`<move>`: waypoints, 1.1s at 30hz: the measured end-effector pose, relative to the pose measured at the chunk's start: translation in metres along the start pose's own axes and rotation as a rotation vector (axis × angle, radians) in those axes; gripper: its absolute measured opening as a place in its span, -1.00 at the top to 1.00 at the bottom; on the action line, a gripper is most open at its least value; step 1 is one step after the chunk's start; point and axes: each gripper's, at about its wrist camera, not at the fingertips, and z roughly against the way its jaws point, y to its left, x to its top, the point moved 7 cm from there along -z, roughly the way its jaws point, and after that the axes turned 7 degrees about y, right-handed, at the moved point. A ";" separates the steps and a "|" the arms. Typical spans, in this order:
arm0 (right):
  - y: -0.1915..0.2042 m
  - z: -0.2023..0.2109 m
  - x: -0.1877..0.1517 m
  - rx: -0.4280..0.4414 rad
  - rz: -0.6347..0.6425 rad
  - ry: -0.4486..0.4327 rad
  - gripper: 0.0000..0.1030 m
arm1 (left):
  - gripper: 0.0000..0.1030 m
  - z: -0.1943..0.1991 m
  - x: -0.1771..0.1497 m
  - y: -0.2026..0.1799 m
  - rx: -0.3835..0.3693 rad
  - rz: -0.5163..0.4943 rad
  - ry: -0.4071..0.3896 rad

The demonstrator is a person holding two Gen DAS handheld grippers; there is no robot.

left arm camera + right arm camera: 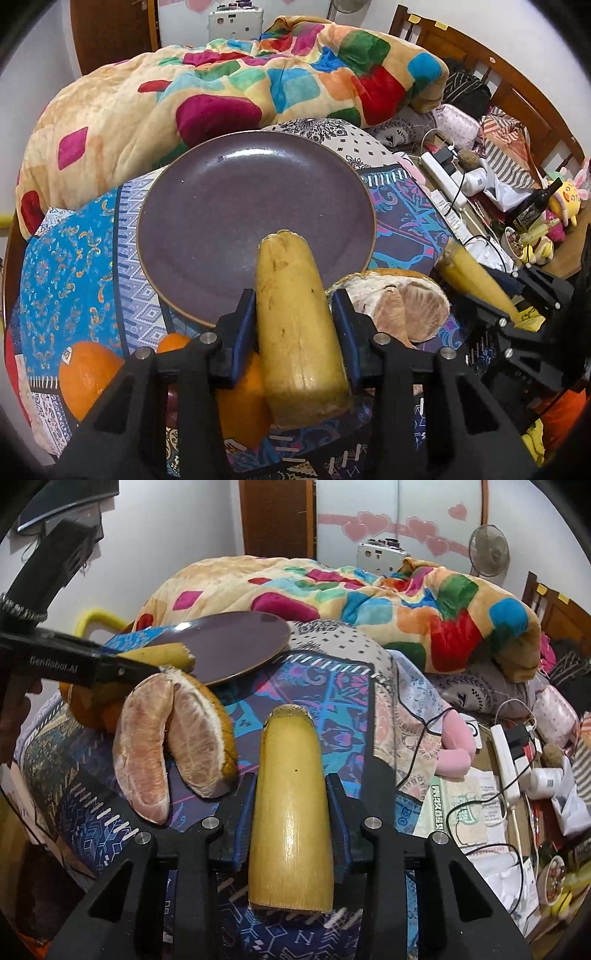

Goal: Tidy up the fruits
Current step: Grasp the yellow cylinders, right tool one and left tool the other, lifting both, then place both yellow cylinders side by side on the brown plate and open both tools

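Observation:
My left gripper point(293, 301) is shut on a yellow sugarcane piece point(295, 325), held over the near rim of the empty purple plate point(229, 199). My right gripper point(290, 781) is shut on a second sugarcane piece point(291, 812), held above the patterned cloth; it also shows at the right of the left wrist view point(476, 280). A peeled pomelo section point(402, 302) lies right of the plate, and in the right wrist view point(173, 746) it sits to the left. Oranges point(86, 376) lie at the lower left, below my left gripper.
A colourful quilt point(240, 81) is heaped behind the plate. To the right a cluttered area holds a power strip point(443, 177), cables, a dark bottle point(532, 210) and plush toys. The wooden headboard point(517, 81) runs along the far right.

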 end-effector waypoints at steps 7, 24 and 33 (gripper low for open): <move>-0.004 0.018 0.012 -0.013 -0.020 -0.053 0.34 | 0.27 0.015 0.002 0.005 -0.030 0.029 -0.035; 0.017 0.038 0.068 0.025 -0.004 -0.196 0.35 | 0.28 0.063 0.029 0.010 -0.007 0.002 -0.182; 0.029 0.011 0.097 0.038 0.020 -0.185 0.34 | 0.28 0.035 0.050 0.036 0.049 0.019 -0.179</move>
